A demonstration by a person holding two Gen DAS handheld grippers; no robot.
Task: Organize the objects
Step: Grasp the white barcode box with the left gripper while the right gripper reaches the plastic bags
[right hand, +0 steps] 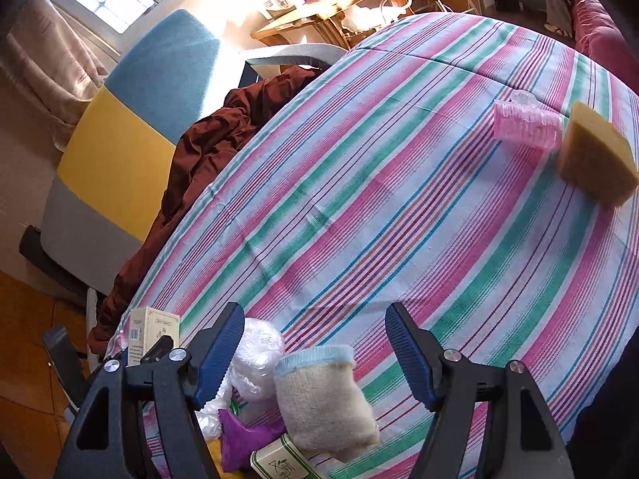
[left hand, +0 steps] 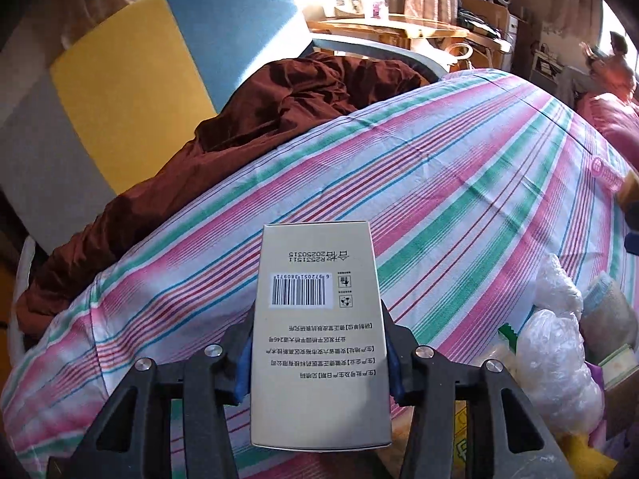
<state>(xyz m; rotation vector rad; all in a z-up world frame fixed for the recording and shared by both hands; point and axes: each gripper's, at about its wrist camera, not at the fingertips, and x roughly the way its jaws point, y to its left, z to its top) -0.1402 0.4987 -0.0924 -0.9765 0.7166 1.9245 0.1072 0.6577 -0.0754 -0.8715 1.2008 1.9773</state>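
Box (left hand: 319, 335), one, in left tongs (left hand: 317, 363).

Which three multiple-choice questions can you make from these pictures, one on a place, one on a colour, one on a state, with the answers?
1. Where does the sponge lie?
A. next to the pink roller
B. on the sock
C. on the chair

2. What colour is the sock's cuff?
A. red
B. light blue
C. black

3. What is the state of the left gripper?
A. open above the sheet, nothing between the jaws
B. shut on the box
C. shut on a plastic bag

Answers:
1. A: in the right wrist view the sponge touches the roller on the striped sheet.
2. B: the beige sock ends in a light blue band.
3. B: in the left wrist view both blue pads press the box's sides.
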